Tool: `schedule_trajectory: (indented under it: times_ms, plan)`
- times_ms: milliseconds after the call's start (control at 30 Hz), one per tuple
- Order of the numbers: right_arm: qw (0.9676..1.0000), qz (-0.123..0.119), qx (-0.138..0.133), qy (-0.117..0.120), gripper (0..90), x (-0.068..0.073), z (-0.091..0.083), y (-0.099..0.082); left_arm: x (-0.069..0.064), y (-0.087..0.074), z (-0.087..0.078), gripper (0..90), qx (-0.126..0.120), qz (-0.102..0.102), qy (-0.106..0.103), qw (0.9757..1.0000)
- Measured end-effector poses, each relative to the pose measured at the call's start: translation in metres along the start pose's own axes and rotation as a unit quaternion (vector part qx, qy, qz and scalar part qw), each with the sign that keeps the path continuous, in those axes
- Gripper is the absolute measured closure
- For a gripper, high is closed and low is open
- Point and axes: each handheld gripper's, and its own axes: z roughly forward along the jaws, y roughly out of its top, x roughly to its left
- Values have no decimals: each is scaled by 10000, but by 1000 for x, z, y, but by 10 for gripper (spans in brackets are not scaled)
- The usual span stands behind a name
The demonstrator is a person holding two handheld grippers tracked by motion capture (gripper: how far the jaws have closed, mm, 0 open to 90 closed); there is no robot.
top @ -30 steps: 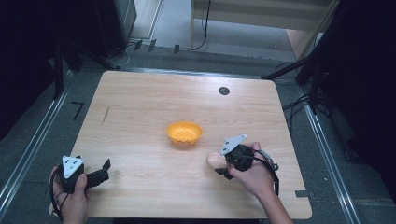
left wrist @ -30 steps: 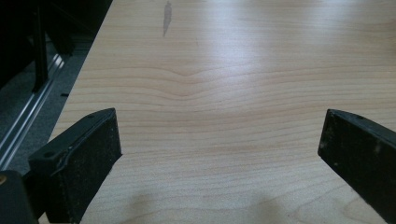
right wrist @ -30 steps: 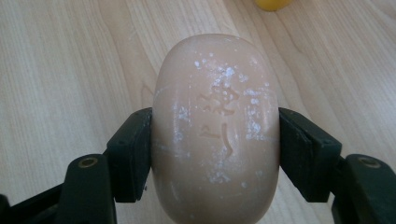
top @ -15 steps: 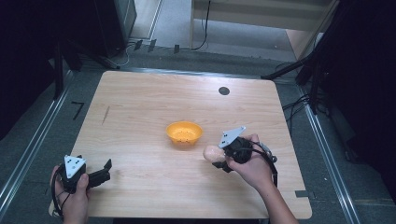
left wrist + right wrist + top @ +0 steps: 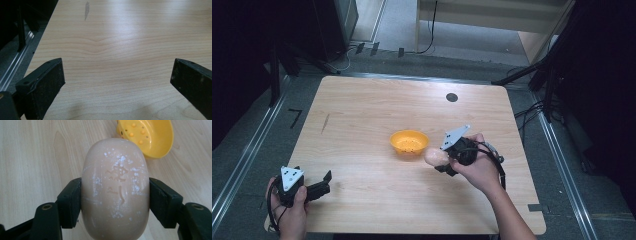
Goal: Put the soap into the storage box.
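Observation:
My right gripper (image 5: pixel 438 161) is shut on a pale peach bar of soap (image 5: pixel 435 156), held just right of a small orange dish (image 5: pixel 410 142) at the table's middle. In the right gripper view the oval soap (image 5: pixel 115 187) sits squeezed between both black jaws, with the yellow-orange dish (image 5: pixel 150 137), studded with small bumps inside, ahead at upper right. My left gripper (image 5: pixel 328 180) rests near the table's front left corner, open, nothing between its jaws. In the left gripper view the left gripper (image 5: pixel 117 75) has its jaws wide apart over bare wood.
The light wooden table (image 5: pixel 362 110) has a small black round mark (image 5: pixel 452 97) near its far edge. A dark streak (image 5: pixel 86 8) marks the wood ahead of the left gripper. Metal rails run along both table sides, and the floor lies beyond.
My right gripper has carried the soap up and leftward, closer to the orange dish. The left gripper has stayed near the front left corner.

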Motion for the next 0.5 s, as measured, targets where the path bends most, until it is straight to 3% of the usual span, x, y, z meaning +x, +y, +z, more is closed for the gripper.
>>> schedule_trajectory:
  times_ms: [133,333,500]
  plan:
    - [9999,-89,-10,61,336,-6,0,8,0,0,0,0,0,-2,-6,10000]
    - [9991,-409,57,119,336,-14,10,26,0,0,0,0,-14,-2,-4,10000]
    - [9984,-503,102,224,336,-18,17,36,1,0,0,0,-15,-26,-30,10000]
